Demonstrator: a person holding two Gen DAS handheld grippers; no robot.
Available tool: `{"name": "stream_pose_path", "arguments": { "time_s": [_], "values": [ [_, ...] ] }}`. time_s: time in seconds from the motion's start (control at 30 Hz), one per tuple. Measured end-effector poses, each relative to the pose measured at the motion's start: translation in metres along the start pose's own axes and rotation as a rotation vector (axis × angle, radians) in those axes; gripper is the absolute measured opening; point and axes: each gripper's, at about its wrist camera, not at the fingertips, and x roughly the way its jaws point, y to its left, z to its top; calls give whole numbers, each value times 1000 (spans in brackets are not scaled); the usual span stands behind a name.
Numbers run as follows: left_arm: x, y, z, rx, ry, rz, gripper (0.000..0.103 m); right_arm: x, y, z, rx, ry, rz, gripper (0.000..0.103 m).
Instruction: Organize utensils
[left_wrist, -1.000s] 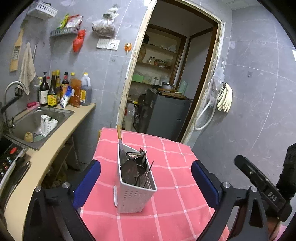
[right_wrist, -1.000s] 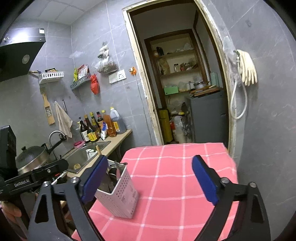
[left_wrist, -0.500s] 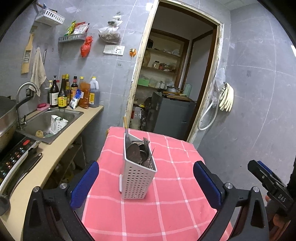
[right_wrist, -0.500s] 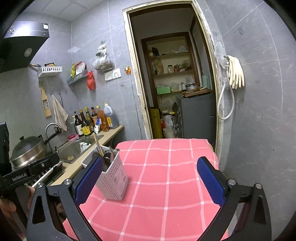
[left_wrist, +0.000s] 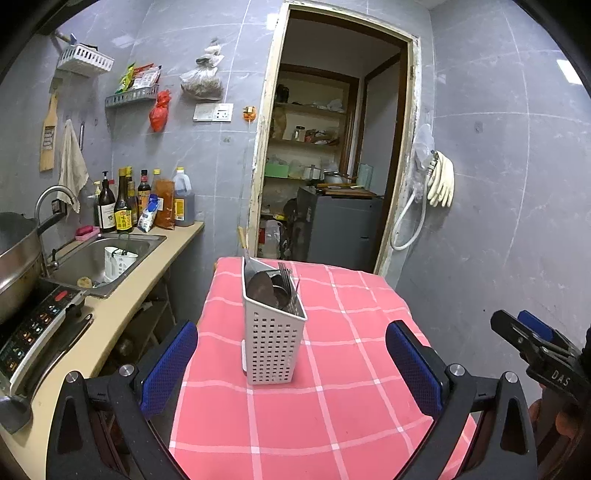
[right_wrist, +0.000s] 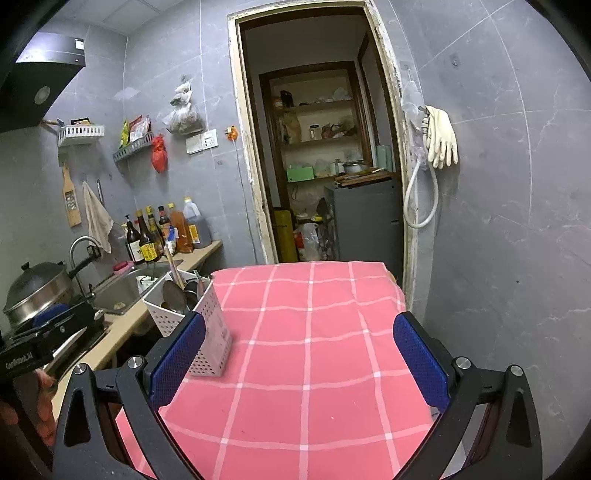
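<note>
A white perforated utensil holder (left_wrist: 272, 336) stands upright on the pink checked tablecloth (left_wrist: 332, 413). Spoons, forks (left_wrist: 286, 275) and a wooden-handled utensil (left_wrist: 242, 236) stick out of its top. My left gripper (left_wrist: 291, 365) is open, held back from the holder with nothing between its fingers. In the right wrist view the holder (right_wrist: 207, 332) stands at the table's left side, partly behind the left finger. My right gripper (right_wrist: 299, 358) is open over the bare cloth (right_wrist: 314, 350), to the right of the holder.
A counter (left_wrist: 122, 321) with a sink (left_wrist: 107, 254), bottles (left_wrist: 122, 206), a pot and an induction cooker (left_wrist: 33, 332) runs along the left. Behind the table is a doorway (left_wrist: 332, 166) to a storeroom. Grey tiled wall with hanging gloves (left_wrist: 441, 181) is on the right.
Both grippers have pulled back and tilted up from the holder. The holder now looks farther and lower in both views; it stands as before.
</note>
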Motion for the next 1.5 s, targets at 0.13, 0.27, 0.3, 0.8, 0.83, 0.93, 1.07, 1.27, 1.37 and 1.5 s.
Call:
{"name": "stream_pose_path", "arguments": {
  "time_s": [0.13,0.27,0.3,0.8,0.83,0.93,1.07,1.27,1.37,1.5],
  "values": [
    [0,-1,-4,-1,13,-3,102,1,2,-1,-5,7,5,100],
    [0,1,-5,-6,18,-3,102,2,5,-3,-5,18,12,100],
    [-1,2,-6,-8,18,-2,102,3,5,-2,-5,20,12,100],
    [-2,12,-6,-22,24,8,102,11,14,-5,-7,34,24,100],
    [-2,11,-6,-22,24,9,102,11,14,-5,-6,35,25,100],
    [-2,12,-6,-22,24,8,102,13,16,-6,-7,38,28,100],
    [-3,13,-6,-21,24,8,102,14,18,-7,-7,37,28,100],
    [-2,13,-6,-21,24,10,102,13,17,-7,-7,39,29,100],
    [-3,12,-6,-22,23,9,102,13,17,-7,-6,38,28,100],
    [-3,12,-6,-23,23,9,102,13,17,-6,-6,40,27,100]
  ]
}}
